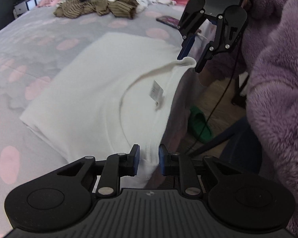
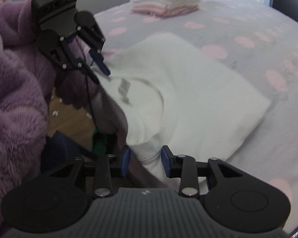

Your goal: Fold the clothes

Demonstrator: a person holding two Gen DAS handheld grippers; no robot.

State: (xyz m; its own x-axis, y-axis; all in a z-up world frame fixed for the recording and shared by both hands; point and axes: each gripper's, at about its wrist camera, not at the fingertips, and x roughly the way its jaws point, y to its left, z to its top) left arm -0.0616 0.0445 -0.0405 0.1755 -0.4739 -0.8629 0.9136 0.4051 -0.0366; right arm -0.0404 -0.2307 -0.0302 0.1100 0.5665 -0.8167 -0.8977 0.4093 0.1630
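From my left wrist view, my left gripper point(image 1: 149, 159) stands spread around the near corner of the white shirt point(image 1: 101, 91) at the bed point(image 1: 29, 63) edge; free cover lies beyond, up to the brown clothes point(image 1: 97, 8). From my right wrist view, my right gripper point(image 2: 146, 160) is also spread – shirt shoulder between the pads, collar label up, folded stack point(image 2: 164, 0) well apart.

One white shirt point(image 1: 93, 91) lay between the fingers; two grippers, left point(image 1: 149, 159) and right point(image 2: 146, 159); beyond them one folded stack point(image 2: 164, 0), one crumpled heap point(image 1: 97, 8).
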